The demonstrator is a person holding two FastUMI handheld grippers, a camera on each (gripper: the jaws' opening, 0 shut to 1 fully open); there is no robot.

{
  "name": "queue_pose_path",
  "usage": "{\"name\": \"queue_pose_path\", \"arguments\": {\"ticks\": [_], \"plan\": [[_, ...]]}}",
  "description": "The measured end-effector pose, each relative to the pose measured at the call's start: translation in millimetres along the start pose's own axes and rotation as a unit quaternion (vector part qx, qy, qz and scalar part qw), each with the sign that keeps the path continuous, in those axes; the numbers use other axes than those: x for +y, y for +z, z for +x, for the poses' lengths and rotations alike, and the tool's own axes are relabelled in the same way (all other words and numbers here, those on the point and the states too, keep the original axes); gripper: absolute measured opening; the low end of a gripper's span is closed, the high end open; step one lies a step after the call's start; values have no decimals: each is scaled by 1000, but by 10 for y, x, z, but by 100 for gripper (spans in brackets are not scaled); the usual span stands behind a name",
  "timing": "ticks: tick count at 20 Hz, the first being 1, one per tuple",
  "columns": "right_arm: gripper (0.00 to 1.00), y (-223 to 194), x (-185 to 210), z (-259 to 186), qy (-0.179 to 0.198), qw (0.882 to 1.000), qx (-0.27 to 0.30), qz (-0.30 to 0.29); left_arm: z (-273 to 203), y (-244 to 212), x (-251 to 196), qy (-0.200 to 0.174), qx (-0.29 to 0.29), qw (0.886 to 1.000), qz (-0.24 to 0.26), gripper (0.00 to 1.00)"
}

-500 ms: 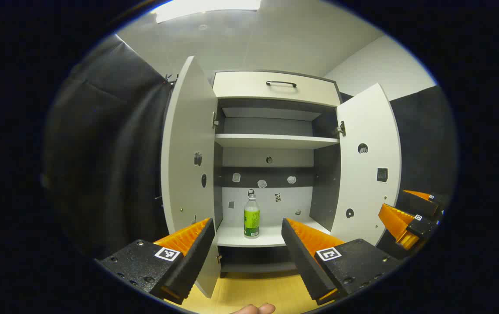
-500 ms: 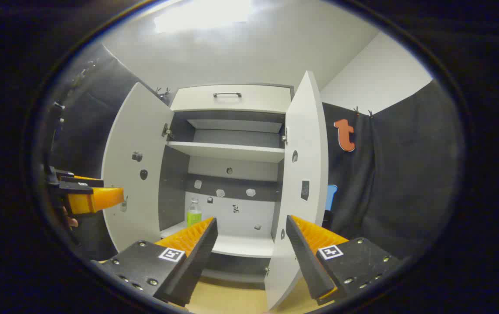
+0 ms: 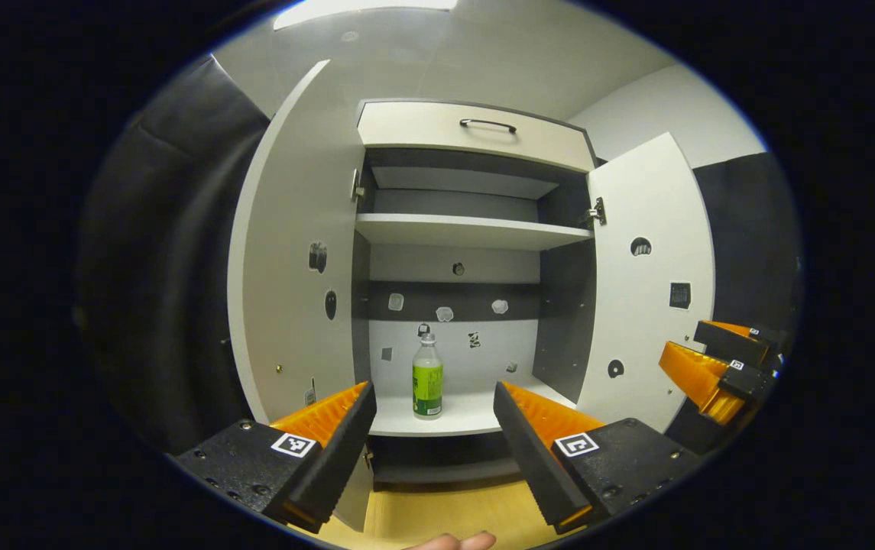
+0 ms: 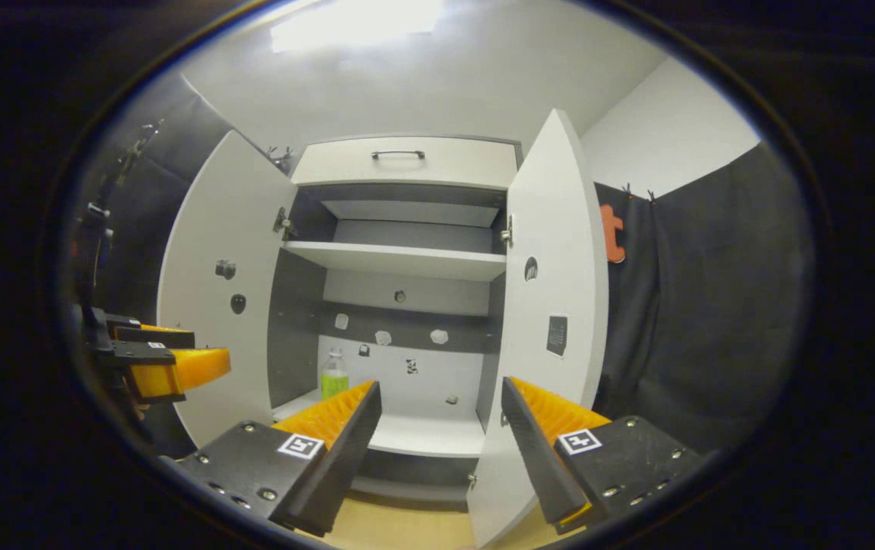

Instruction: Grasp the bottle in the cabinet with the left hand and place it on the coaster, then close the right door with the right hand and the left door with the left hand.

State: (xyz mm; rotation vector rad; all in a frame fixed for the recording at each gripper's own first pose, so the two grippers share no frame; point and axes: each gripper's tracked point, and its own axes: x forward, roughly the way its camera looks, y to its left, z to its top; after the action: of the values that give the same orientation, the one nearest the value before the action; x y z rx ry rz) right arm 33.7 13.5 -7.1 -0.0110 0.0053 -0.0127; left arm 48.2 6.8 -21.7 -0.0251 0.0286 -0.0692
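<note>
A clear bottle (image 3: 427, 378) with a green label stands upright on the lower shelf (image 3: 468, 416) of the open cabinet, left of centre. My left gripper (image 3: 434, 431) is open, a short way in front of the shelf, with the bottle seen between its fingers and untouched. In the right gripper view the bottle (image 4: 334, 376) peeks out above the left finger. My right gripper (image 4: 441, 428) is open and holds nothing; it faces the cabinet near the right door (image 4: 552, 321). The left door (image 3: 292, 252) and the right door (image 3: 647, 275) both stand wide open.
An upper shelf (image 3: 468, 229) and a drawer with a dark handle (image 3: 487, 124) sit above. A wooden surface (image 3: 445, 516) lies below the cabinet. Black cloth hangs on both sides. The other gripper shows at the right edge (image 3: 720, 367) and at the left edge (image 4: 154, 359).
Both grippers have moved closer to the cabinet, which looks larger now. The bottle has shifted slightly left in the left gripper view. Nothing was grasped.
</note>
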Motion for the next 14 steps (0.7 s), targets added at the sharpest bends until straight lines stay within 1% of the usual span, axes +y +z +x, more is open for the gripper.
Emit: {"name": "queue_pose_path", "arguments": {"ticks": [3,4,8,11,13,14], "plan": [[96,-63,18,61,-3,1000,4,-3,152,-130,24,-3,9,1000,-3,98],[96,-86,22,82,-2,1000,4,-5,237,-173,29,-8,11,1000,-3,98],[95,-131,4,181,-8,1000,3,-8,623,-272,51,-9,11,1000,2,98],[96,-96,2,191,-8,1000,-9,14,953,-285,73,3,-2,1000,-26,98],[96,-100,-40,176,-10,1000,-14,13,1154,-335,75,5,-12,999,-39,98],[93,-103,-50,163,-10,1000,-14,10,1291,-371,78,6,-17,999,-36,98]]}}
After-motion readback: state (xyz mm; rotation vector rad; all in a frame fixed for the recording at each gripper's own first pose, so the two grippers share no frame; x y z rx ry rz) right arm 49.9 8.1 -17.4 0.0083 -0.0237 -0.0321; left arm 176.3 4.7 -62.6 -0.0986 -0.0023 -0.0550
